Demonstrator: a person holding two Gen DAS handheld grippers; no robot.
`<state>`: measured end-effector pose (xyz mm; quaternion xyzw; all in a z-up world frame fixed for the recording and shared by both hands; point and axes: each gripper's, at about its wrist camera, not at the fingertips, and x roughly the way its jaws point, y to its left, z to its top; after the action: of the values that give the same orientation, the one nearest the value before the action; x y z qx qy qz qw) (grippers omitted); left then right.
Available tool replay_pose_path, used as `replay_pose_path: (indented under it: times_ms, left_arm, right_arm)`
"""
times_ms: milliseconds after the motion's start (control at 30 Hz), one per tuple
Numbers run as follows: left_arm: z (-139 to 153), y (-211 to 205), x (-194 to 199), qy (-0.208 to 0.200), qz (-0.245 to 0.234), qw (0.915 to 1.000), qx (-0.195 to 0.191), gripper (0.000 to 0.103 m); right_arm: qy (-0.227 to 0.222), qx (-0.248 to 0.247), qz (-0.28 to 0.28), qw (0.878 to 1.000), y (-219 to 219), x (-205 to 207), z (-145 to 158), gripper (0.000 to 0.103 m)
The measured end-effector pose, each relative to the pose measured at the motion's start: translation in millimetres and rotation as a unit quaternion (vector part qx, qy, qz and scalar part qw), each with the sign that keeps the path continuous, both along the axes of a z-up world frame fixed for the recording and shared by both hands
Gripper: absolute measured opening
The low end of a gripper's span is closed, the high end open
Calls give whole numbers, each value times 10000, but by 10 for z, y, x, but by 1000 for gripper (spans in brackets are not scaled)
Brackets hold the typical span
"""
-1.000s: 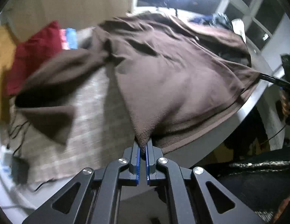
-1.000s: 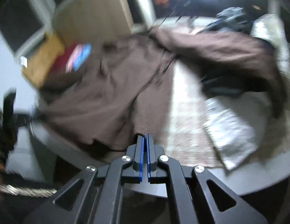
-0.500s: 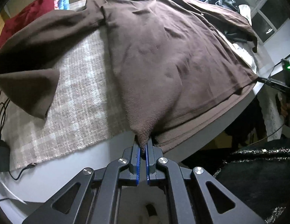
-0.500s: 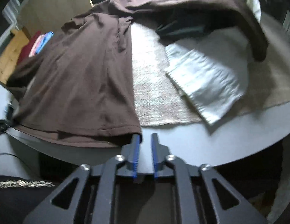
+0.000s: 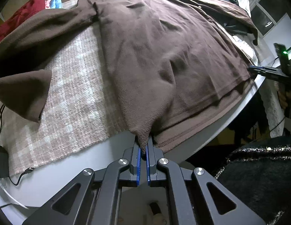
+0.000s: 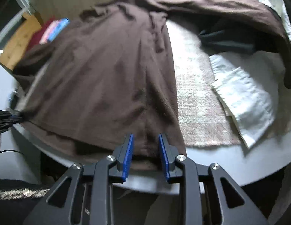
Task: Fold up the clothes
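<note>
A brown long-sleeved fleece top (image 5: 156,56) lies spread over a checked cloth (image 5: 74,97) on a round white table (image 5: 74,168). My left gripper (image 5: 143,146) is shut on the top's bottom hem corner at the table's near edge. In the right wrist view the same brown top (image 6: 107,78) lies flat with its hem hanging over the table rim (image 6: 211,163). My right gripper (image 6: 145,144) stands open at the other hem corner, the fabric lying between its blue pads without being pinched. One sleeve (image 5: 23,90) lies out to the left, the other sleeve (image 6: 248,18) curves to the far right.
A folded white cloth (image 6: 244,97) and dark clothes (image 6: 224,39) lie to the right on the table. Red, pink and blue folded items (image 6: 51,30) sit at the far left. A black adapter and cable (image 5: 2,163) rest near the left rim. The right gripper (image 5: 273,73) shows at the right edge.
The brown top was drawn toward the near table edge and laid flat. My right gripper has let go of its hem corner and opened wide. The left stays shut on its corner.
</note>
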<state>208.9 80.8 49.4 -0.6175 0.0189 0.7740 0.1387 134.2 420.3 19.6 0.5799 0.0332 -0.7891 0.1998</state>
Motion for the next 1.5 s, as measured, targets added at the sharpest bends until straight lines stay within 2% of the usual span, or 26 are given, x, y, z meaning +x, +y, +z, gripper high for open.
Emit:
replay_pose_path:
  times_ms: [167, 200, 233, 300, 400, 433, 500, 533, 633, 733, 800, 933, 1067, 1200, 1267, 1300, 1367, 1500]
  left_arm:
    - [-11, 1, 0, 28, -1, 10000, -5, 4]
    - [-14, 1, 0, 34, -1, 10000, -6, 4]
    - [-2, -2, 3, 53, 7, 10000, -6, 4]
    - [78, -27, 19, 141, 54, 9999, -6, 4]
    - [197, -63, 43, 274, 125, 9995, -6, 4]
    - [236, -75, 51, 318, 149, 9994, -5, 4]
    - [319, -102, 110, 399, 166, 9991, -17, 4]
    - [343, -106, 130, 413, 149, 9990, -19, 4]
    - [290, -212, 138, 310, 94, 9995, 20, 4]
    - [201, -285, 70, 193, 95, 9995, -222, 2]
    - [219, -284, 53, 209, 124, 9996, -148, 2]
    - [243, -313, 126, 138, 165, 9997, 125, 3]
    - [258, -260, 290, -27, 235, 9994, 254, 8]
    - [280, -356, 299, -12, 520, 9977, 444, 23]
    - [213, -398, 217, -108, 760, 9956, 541, 24]
    - [174, -406, 173, -151, 843, 9947, 576, 28]
    - [67, -366, 68, -236, 863, 9943, 586, 32]
    - [-152, -179, -45, -478, 765, 9948, 473, 30]
  right_arm:
    - [449, 620, 456, 9960, -245, 79, -40, 30]
    - [533, 710, 580, 9944, -286, 111, -38, 25]
    - [617, 800, 704, 9924, -326, 142, -36, 6]
    - [603, 813, 799, 9917, -333, 154, -2, 3]
    - [393, 166, 453, 9981, -64, 95, 317, 3]
    - [406, -225, 232, 9987, 105, 92, 509, 2]
    - [574, -1096, -321, 9918, 516, 120, 940, 2]
    - [542, -1236, -457, 9898, 602, 128, 943, 2]
    - [188, -1300, -619, 9894, 677, 121, 681, 2]
    - [-165, -1363, -779, 9875, 751, 114, 419, 2]
    - [-155, -1469, -684, 9867, 704, 126, 463, 2]
    - [109, -1328, -550, 9895, 750, 69, 658, 2]
    - [-125, -1072, -626, 9922, 674, 6, 511, 2]
    - [-338, -854, -517, 9944, 604, 18, 318, 2]
    - [-397, -765, -488, 9951, 590, 17, 261, 2]
    - [-409, -722, -471, 9954, 592, 6, 236, 2]
    - [-406, -667, -425, 9960, 595, -6, 219, 2]
    - [-435, -719, -408, 9956, 598, -33, 226, 2]
